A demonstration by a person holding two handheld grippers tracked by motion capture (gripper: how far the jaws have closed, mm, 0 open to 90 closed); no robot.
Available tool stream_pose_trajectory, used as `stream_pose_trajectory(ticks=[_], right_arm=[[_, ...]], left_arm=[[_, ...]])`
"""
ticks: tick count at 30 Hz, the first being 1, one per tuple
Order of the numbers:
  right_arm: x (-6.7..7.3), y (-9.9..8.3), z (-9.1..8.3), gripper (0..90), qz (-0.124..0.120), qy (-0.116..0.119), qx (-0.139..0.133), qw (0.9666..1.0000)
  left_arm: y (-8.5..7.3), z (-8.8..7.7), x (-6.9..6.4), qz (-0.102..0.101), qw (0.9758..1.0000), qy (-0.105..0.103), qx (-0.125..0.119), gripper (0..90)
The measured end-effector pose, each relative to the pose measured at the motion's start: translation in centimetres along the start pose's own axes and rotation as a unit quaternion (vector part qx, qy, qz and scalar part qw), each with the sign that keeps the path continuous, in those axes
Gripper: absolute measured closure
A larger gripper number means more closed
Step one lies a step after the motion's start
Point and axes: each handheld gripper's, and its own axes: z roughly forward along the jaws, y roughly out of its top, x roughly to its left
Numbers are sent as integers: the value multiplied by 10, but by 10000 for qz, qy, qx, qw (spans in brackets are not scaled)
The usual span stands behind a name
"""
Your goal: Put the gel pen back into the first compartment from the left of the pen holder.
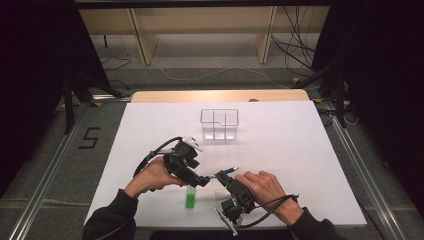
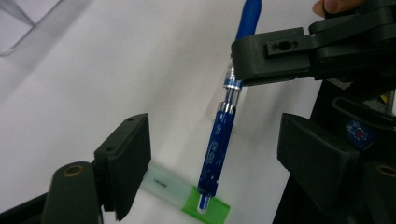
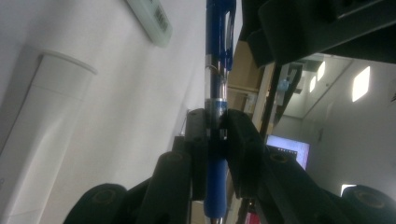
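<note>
One blue pen, two grippers, above a white bench.

The right gripper (image 3: 215, 126) clamps its fingers on the blue pen (image 2: 219, 144) at the metal collar, held off the bench (image 1: 300, 150); the left gripper (image 2: 212, 154) (fingers wide, not touching) straddles the pen's barrel. One green-ended marker (image 1: 190, 197) lies below; one clear divided box (image 1: 219, 123) stands farther back. The pen's tip is hard to make out.

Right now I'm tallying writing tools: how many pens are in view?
1: a blue pen, held above the table in the right gripper, its tip over the green-tipped tube.
</note>
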Motion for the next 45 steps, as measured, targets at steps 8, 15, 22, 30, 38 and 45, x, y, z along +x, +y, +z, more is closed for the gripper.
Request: stream_pose_trajectory(ticks=[8,15,22,30,38,45], right_arm=[[3,1,0,800,-211,-86,-59,9997],[5,2,1,800,-285,-98,-108,9995],[6,3,2,800,-369,-91,-135,9992],[7,4,1,800,-431,-94,-184,9989],[8,5,1,800,-498,-111,-193,9985],[9,6,2,800,-568,-96,-215,9981]], left_arm=[[4,14,0,274,9992,-136,269,412],[4,18,1,349,9985,-265,326,534],[6,22,1,430,9971,-427,450,635],[8,25,0,524,9960,-455,558,694],[8,28,2,439,9957,-507,632,733],[9,33,2,476,9949,-480,749,757]])
